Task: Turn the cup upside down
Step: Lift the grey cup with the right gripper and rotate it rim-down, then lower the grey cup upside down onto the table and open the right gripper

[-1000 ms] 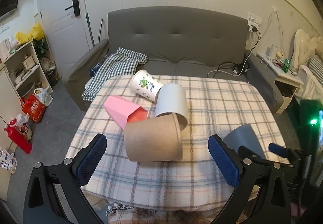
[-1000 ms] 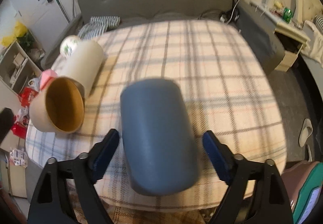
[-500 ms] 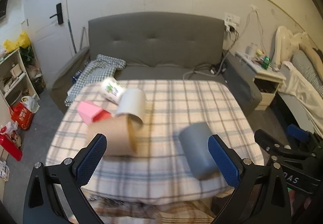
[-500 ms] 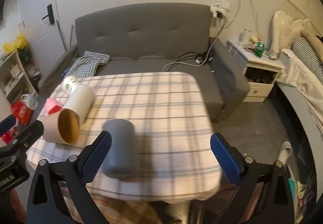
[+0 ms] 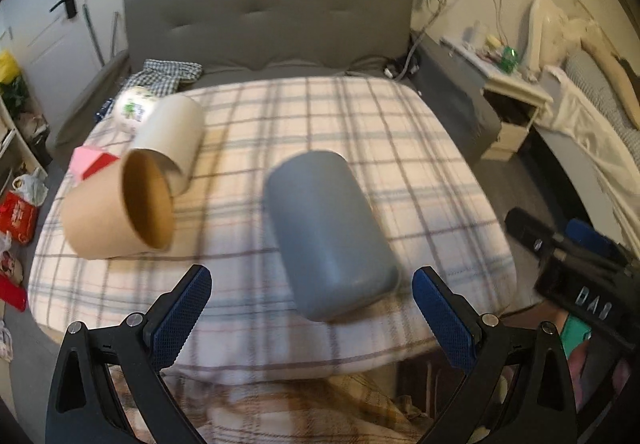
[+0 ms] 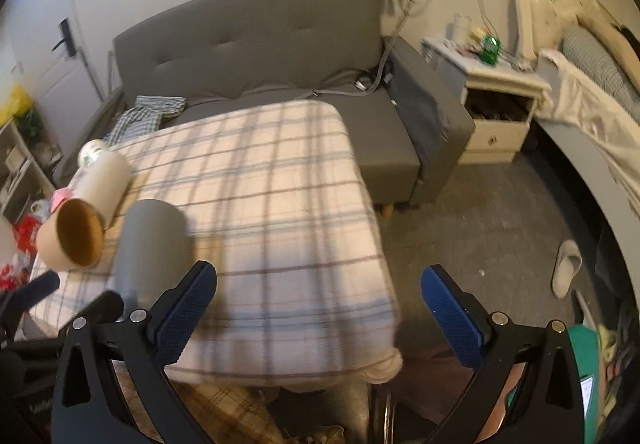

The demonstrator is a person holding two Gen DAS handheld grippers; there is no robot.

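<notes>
A blue-grey cup point(image 5: 326, 232) lies on its side on the plaid tablecloth point(image 5: 344, 124), its closed base toward me. My left gripper point(image 5: 312, 308) is open, just in front of it, a finger on each side of its near end, not touching. In the right wrist view the same cup point(image 6: 150, 244) lies at the left. My right gripper point(image 6: 318, 302) is open and empty, off to the cup's right over the table's front corner. The right gripper's body point(image 5: 576, 276) shows at the left wrist view's right edge.
A brown paper cup point(image 5: 120, 212), a white cup point(image 5: 170, 136), a printed cup point(image 5: 134, 108) and a pink carton point(image 5: 90, 162) lie on their sides at the table's left. Behind are a grey sofa point(image 5: 272, 28), a nightstand point(image 6: 500, 104) and a bed at the right.
My left gripper has swung from the brown cup over to the blue-grey cup and closed in on it. My right gripper has drawn back and to the right, away from that cup.
</notes>
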